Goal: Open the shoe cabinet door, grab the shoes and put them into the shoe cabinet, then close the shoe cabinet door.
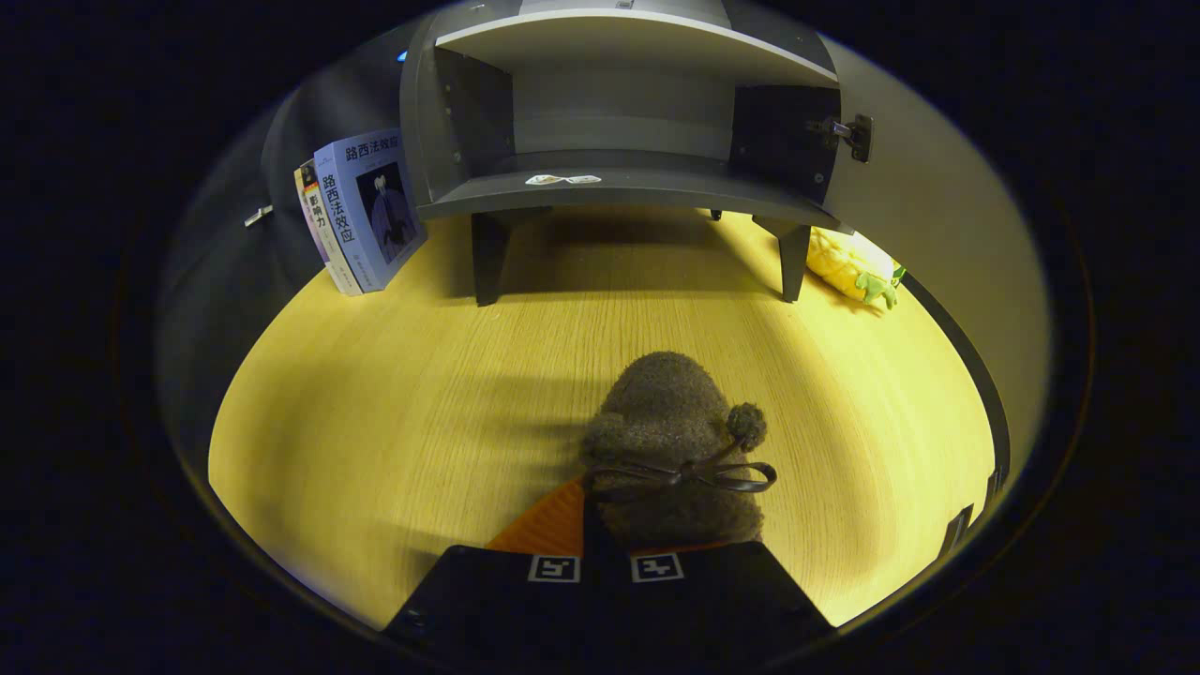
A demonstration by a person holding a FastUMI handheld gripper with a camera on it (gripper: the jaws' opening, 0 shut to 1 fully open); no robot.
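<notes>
gripper (605, 553) fingers clamped on fuzzy shoe (670, 441) | above bench (375, 394) | shoe cabinet (619, 122) ahead, door open

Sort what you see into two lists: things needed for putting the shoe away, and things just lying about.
Needed: shoe held in the gripper; open cabinet; its door.
Lying about: books; pineapple toy.
</notes>
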